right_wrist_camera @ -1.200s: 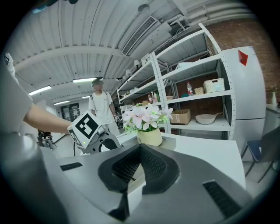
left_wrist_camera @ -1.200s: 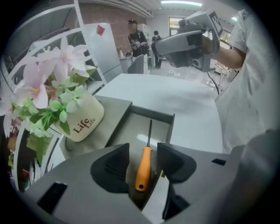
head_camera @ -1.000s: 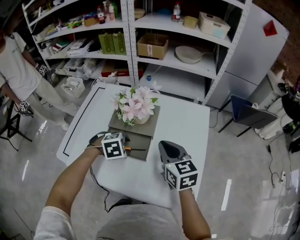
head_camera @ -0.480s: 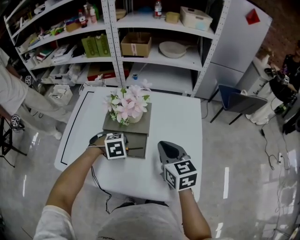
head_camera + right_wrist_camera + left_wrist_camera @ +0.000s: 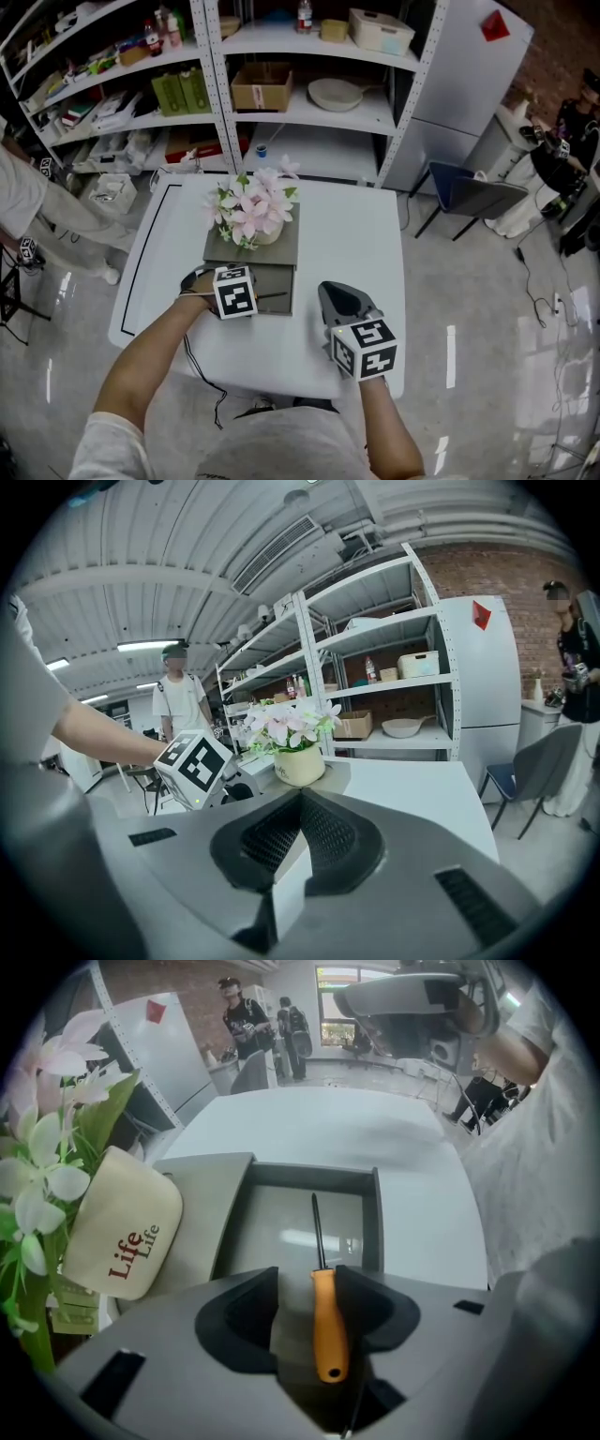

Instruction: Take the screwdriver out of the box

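The screwdriver (image 5: 326, 1321) has an orange handle and a thin dark shaft. It lies in the open drawer (image 5: 281, 1227) of a grey box (image 5: 253, 246) on the white table (image 5: 347, 234). My left gripper (image 5: 307, 1283) points down into the drawer, and the handle lies between its jaws. The handle rests against the right pad, with a gap to the left pad. These jaws have just been opening. In the head view the left gripper (image 5: 240, 296) hides the handle, and only the screwdriver's shaft (image 5: 274, 297) shows. My right gripper (image 5: 337, 298) hovers shut and empty at the table's near right.
A cream pot (image 5: 127, 1232) of pink flowers (image 5: 251, 206) stands on the box top, just behind the drawer. Metal shelving (image 5: 281, 84) rises beyond the table. A person (image 5: 28, 197) stands at the left. A dark chair (image 5: 473, 199) stands at the right. A black cable (image 5: 192, 361) hangs off the near table edge.
The head camera has shifted a little, so the table sits slightly left in the picture. Both grippers keep their places at the drawer and the near right.
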### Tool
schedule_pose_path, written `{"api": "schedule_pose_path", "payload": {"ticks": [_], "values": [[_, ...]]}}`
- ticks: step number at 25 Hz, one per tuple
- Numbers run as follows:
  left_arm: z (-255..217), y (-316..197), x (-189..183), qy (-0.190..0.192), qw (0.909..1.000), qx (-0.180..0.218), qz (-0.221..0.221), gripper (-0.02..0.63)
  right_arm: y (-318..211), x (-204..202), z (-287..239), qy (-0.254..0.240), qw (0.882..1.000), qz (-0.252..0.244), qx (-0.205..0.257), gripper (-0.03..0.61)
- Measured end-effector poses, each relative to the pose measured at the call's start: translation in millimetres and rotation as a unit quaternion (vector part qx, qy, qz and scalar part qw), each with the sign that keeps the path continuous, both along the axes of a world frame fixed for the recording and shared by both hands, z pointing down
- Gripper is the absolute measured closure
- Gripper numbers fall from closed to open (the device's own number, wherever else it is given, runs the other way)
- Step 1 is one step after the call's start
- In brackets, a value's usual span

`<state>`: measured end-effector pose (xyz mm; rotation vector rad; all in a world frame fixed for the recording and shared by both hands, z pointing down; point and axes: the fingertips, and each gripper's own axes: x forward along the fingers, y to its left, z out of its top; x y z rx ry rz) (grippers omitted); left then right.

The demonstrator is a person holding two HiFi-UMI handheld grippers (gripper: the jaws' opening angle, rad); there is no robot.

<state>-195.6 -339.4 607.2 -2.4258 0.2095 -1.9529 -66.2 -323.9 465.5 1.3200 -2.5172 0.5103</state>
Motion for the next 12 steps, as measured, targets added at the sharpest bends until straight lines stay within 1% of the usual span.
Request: {"api": "schedule_pose_path", "payload": {"ticks": [1, 3, 5, 8, 12], "values": [[0.9, 0.7, 0.4, 0.002, 1.0000, -0.004, -0.002, 0.422, -0.4, -0.9, 0.8, 0.000, 1.000, 0.000, 0.000, 0.571], [2.5, 4.6, 1.4, 0.008, 0.9998, -0.018, -0.003, 0.470, -0.5, -2.8, 2.1, 0.001, 1.000, 0.000, -0.002, 0.572], [3.6, 7.9, 2.1, 0.011, 0.9995, -0.031, -0.002, 0.504, 0.2, -4.3, 3.1, 0.003, 1.000, -0.001, -0.004, 0.572], [6.3, 6.4, 0.9, 0.010, 0.9989, -0.043, -0.014, 0.512, 0.7, -3.2, 4.0, 0.006, 1.000, 0.000, -0.005, 0.572], [10.2, -1.6, -6.2, 0.002, 0.9981, -0.046, -0.042, 0.523, 1.5, 0.3, 5.3, 0.007, 1.000, 0.004, -0.008, 0.571]]}}
